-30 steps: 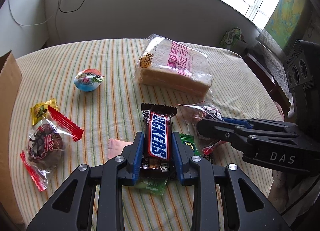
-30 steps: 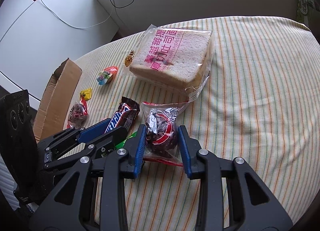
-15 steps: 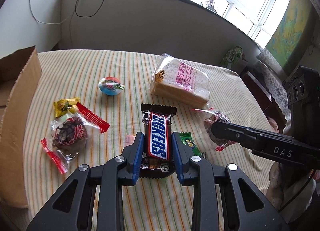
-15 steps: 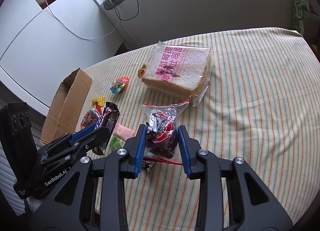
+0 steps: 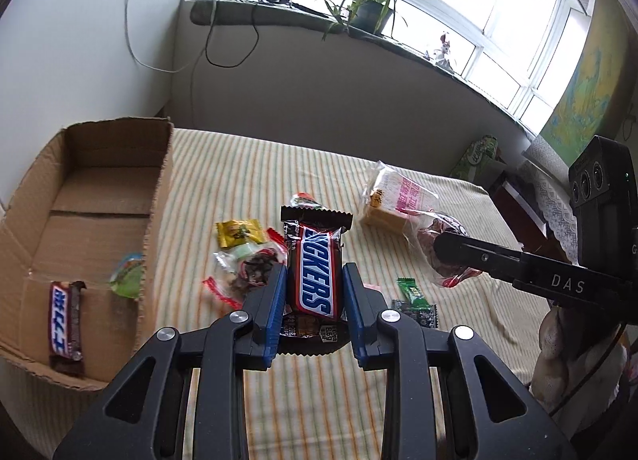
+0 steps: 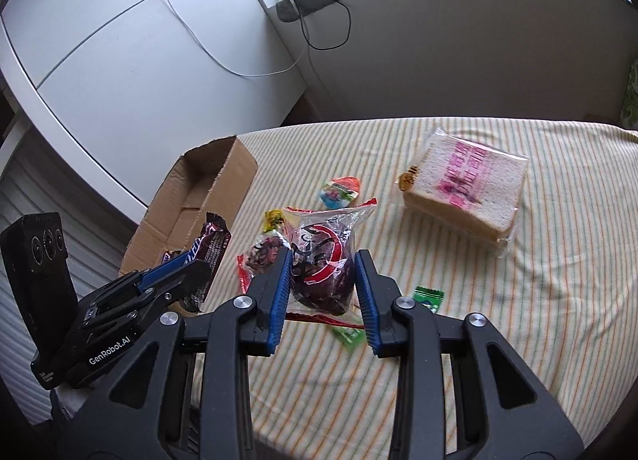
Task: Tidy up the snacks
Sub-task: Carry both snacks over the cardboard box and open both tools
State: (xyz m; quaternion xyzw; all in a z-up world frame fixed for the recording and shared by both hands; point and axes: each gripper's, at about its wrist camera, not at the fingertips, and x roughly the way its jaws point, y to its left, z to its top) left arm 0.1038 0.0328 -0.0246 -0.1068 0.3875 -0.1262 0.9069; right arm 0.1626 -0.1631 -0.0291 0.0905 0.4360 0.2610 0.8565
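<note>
— Above the striped table (image 5: 279, 189), we've lifted both snacks clear since a second ago: left gripper (image 5: 315, 292) clamps the Snickers bar (image 5: 317, 260), right gripper (image 6: 322, 280) the dark pastry pack (image 6: 321, 260).

— So the cardboard box (image 5: 159, 189) comes next?

— We judge so. It holds two items; we count seven snacks left outside it.

"SNICKERS" on the chocolate bar (image 5: 315, 272) at centre; "DAS" on the right tool (image 5: 446, 248); "GenRobot.AI" on the left tool (image 6: 195, 280), lower left.
</note>
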